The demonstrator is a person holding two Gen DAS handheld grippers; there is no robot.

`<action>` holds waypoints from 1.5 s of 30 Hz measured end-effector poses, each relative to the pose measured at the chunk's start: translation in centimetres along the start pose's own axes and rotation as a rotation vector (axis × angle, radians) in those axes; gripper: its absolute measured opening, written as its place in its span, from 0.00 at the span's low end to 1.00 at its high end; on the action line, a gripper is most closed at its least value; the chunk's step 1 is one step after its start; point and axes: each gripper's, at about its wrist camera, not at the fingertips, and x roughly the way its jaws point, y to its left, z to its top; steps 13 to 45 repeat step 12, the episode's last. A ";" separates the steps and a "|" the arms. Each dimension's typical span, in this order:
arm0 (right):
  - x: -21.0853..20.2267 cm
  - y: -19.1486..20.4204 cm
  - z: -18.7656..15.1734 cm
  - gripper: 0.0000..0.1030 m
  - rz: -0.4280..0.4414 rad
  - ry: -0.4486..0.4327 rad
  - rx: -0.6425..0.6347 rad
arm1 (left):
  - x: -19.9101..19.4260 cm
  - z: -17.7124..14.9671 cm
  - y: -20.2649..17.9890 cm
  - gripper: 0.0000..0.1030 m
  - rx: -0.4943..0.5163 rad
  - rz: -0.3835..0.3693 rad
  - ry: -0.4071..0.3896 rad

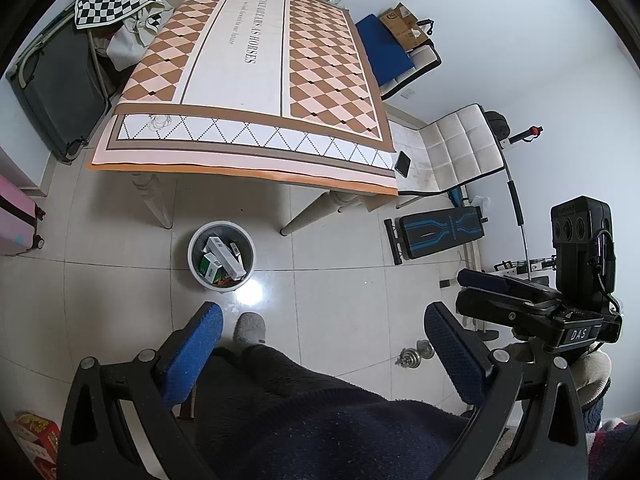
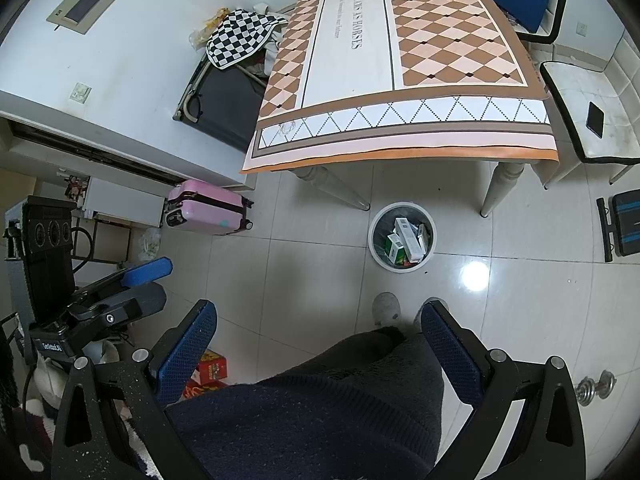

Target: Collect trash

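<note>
Blue-padded fingers on both tools stand wide apart with nothing between them: the left gripper [image 1: 320, 344] and the right gripper [image 2: 320, 344] both hang over the person's dark-trousered lap, well clear of any trash. Down on the tiled floor at twelve o'clock from the right gripper, eleven o'clock from the left, sits the white wastebasket [image 2: 376, 248], just in front of the table legs, already holding cardboard boxes [image 2: 406, 238] — I count about four, one of them green and white, though the pile overlaps and the exact number is hard to call.

Risks from here, as I judge them: the basket is light-looking and stands free on glossy tile, so a clumsy nudge from a finger could tip it and spill those boxes. The boxes stand tall above the rim, and anything dropped on top may bounce out.

The count: two grippers, one wastebasket, one table under a diamond-pattern tablecloth [image 1: 248, 92], two white chairs at the table's right side, one phone [image 2: 595, 119] lying on the nearer chair seat, one pink suitcase [image 2: 208, 208] at ten o'clock in the right view, one small dumbbell [image 2: 596, 388], and two grey slippers [image 2: 386, 306] peeking past the knees.
</note>
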 end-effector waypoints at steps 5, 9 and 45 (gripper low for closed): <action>-0.3 -0.2 0.3 1.00 0.002 0.003 -0.005 | 0.1 0.0 0.0 1.00 0.002 -0.001 0.003; -0.5 -0.4 0.4 1.00 0.007 0.008 -0.012 | 0.3 -0.1 -0.6 1.00 -0.007 -0.006 0.000; -0.2 -0.4 0.6 1.00 0.010 0.015 -0.018 | 0.4 -0.1 -0.7 1.00 -0.012 -0.005 0.000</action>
